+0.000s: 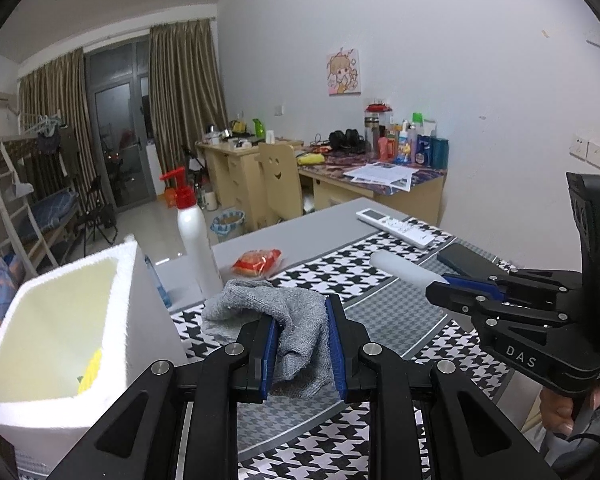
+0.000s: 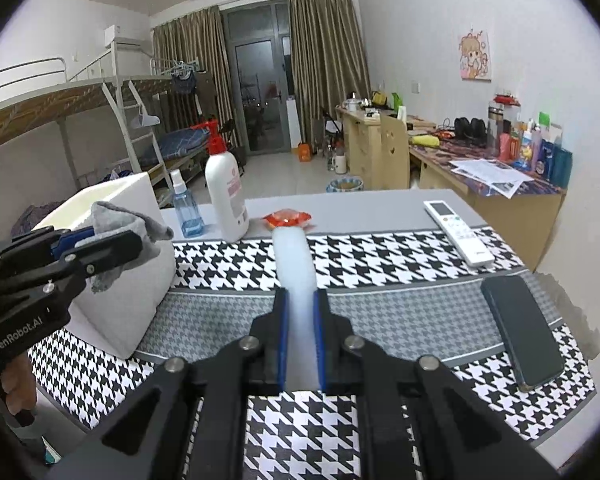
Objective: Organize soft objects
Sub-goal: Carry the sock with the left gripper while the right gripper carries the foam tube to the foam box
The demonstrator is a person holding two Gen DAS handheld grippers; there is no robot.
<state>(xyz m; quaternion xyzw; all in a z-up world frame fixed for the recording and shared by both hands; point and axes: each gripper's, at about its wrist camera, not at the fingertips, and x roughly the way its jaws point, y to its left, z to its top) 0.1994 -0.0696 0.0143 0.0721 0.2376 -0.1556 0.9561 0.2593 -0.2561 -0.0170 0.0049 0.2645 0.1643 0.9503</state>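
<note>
Your left gripper pinches a crumpled grey knitted cloth, low centre of frame beside the white foam box. Your right gripper clamps a smooth, pale white foam roll at frame centre, above the houndstooth mat.

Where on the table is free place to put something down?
Free: grey table between red packet and remote; patterned cloth between foam box and phone. Crowded: by the bottles.
</note>
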